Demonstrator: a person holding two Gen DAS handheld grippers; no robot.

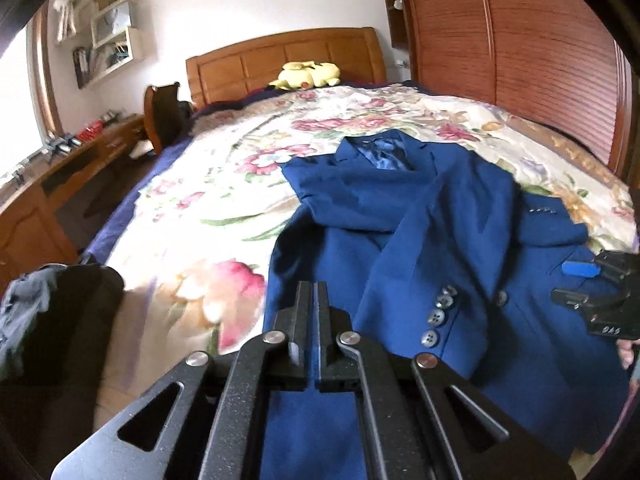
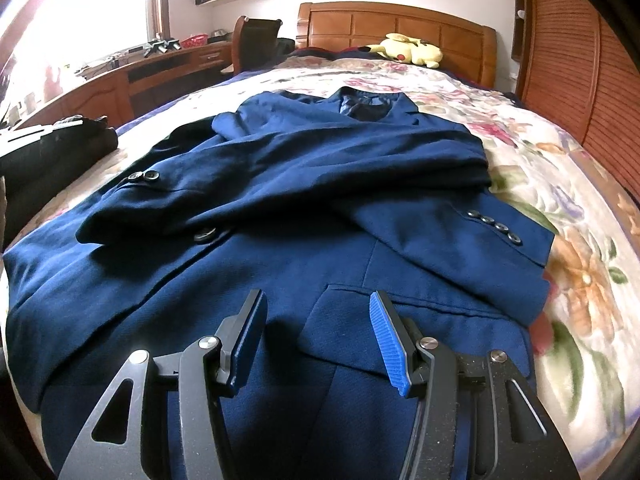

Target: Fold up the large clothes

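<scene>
Left wrist view: the left claw is sitting at lower centre of the frame with its jaws pressed fully together; a strip of blue cloth is showing below them, but whether any is pinched between the pads cannot be told. The blue suit jacket is lying front-up on the floral bedspread, filling the centre and right of the frame, collar toward the wooden headboard, both sleeves folded across the chest. The right claw is showing at the right edge, over the jacket's lower part. A yellow plush toy is resting by the headboard, and dark clothing is lying at lower left. Right wrist view: the right claw is standing at a middling gap, jaws parted, nothing between the blue ribbed pads; it is hovering over the jacket just beside the pocket flap in the lower centre. The sleeve cuffs with their buttons are lying at mid-right and mid-left. A wooden desk is running along the upper left.
</scene>
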